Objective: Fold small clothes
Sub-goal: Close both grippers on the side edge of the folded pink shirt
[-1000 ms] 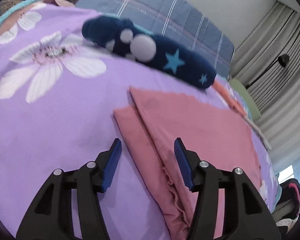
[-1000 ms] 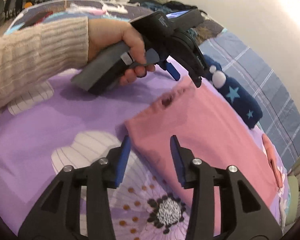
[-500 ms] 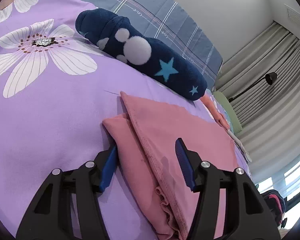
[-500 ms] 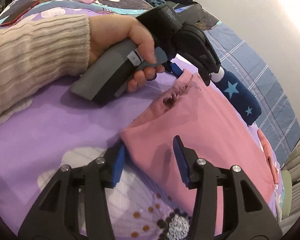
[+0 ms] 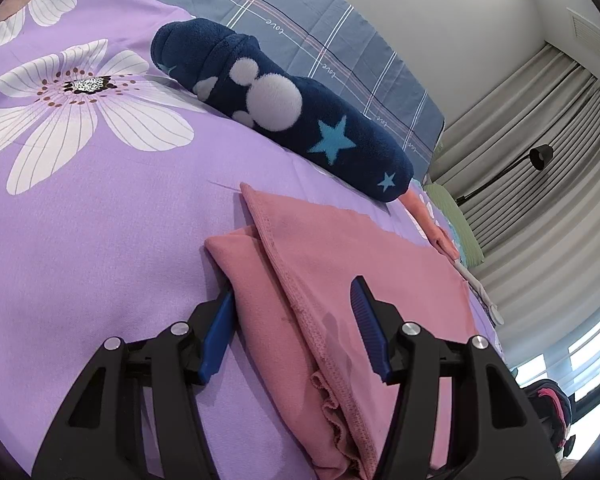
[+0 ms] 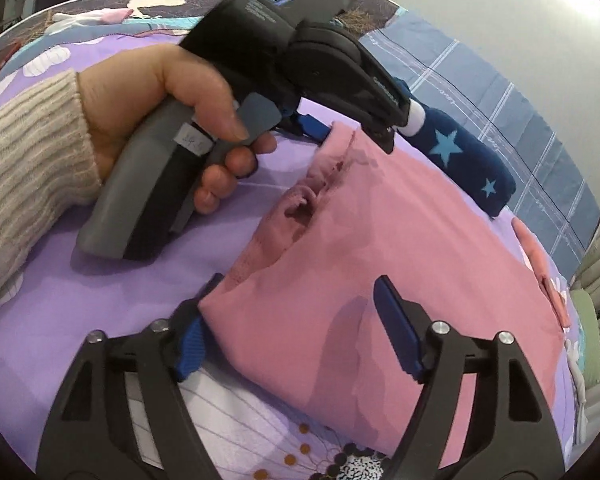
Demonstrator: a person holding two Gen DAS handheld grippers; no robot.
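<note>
straddling the pink garment (image 5: 340,272), left gripper (image 5: 292,320) and right gripper (image 6: 296,328) gape wide.

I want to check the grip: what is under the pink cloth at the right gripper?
One finger of the right gripper goes under the corner of the pink cloth, its tip covered. The rest rests on the purple sheet; anything else beneath is hidden.

- The pink garment (image 5: 340,264) is matt knit cloth with stitched, slightly frilled hems.
- The purple bedsheet (image 5: 100,240) under it is smooth woven cloth with a faint sheen.
- The navy pillow (image 5: 284,112) beyond the garment is fuzzy fleece.
- The left gripper (image 5: 294,320) is matt black plastic; its fingers (image 5: 366,320) carry ribbed blue pads, with shiny metal screws.
- The sleeve (image 6: 24,152) is ribbed beige knit.
</note>
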